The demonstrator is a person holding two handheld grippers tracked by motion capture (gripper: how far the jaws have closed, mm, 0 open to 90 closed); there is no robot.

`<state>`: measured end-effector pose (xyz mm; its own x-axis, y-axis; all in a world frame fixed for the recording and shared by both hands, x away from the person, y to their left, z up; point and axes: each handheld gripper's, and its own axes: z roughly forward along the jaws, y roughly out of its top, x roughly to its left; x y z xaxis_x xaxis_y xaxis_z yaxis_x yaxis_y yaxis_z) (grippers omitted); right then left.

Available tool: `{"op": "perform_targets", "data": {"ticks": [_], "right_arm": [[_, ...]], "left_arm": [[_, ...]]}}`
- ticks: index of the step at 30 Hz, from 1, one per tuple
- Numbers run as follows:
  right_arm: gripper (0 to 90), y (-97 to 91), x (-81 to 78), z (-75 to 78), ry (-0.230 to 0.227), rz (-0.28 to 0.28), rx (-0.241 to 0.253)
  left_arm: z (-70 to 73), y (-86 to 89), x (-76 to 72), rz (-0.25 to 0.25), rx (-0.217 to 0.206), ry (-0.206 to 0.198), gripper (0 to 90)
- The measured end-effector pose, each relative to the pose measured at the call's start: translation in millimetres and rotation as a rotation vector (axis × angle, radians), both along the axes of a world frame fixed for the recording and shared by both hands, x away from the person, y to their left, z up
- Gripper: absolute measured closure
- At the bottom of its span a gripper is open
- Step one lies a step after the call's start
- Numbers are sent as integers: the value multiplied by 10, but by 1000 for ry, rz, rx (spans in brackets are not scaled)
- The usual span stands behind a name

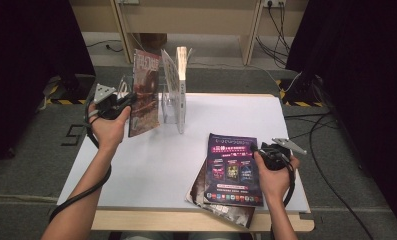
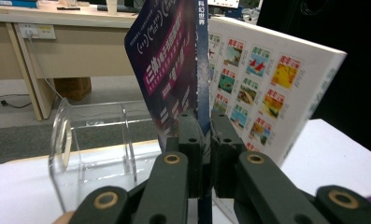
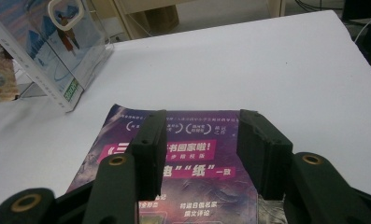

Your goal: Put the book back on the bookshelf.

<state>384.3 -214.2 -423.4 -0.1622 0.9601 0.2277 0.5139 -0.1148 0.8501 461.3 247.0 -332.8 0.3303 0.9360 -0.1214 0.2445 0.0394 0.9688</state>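
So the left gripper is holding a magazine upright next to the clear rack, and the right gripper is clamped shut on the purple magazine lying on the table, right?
Not quite. The right gripper is open: in the right gripper view its jaws stand apart above the purple magazine, not clamped on it. The rest holds: the left gripper grips a magazine upright beside the clear rack.

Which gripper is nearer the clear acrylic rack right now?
Left. The left gripper holds a magazine beside the rack; the right gripper is over the magazine stack.
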Motion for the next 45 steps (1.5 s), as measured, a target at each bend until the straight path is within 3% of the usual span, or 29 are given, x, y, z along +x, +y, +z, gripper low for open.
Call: {"op": "perform_targets", "data": {"ticks": [7,15,22,29,36,45], "right_arm": [[540,-18,3,-13,7,1,3],[540,-28,-6,-9,8,0,8],[540,-6,4,-25,8,5,1],[540,16,6,-38,10,11,-7],[540,6,11,-69,23,17,-3],[538,16,5,-56,20,22,-2]], "left_arm": [[61,-91,225,11,11,-4,850],[50,-105,360,49,29,-8,850],[10,-56,452,84,51,-22,850],[-144,-49,589,96,57,-14,848],[-219,-47,531,105,77,-47,846],[-409,124,297,106,82,-77,841]]}}
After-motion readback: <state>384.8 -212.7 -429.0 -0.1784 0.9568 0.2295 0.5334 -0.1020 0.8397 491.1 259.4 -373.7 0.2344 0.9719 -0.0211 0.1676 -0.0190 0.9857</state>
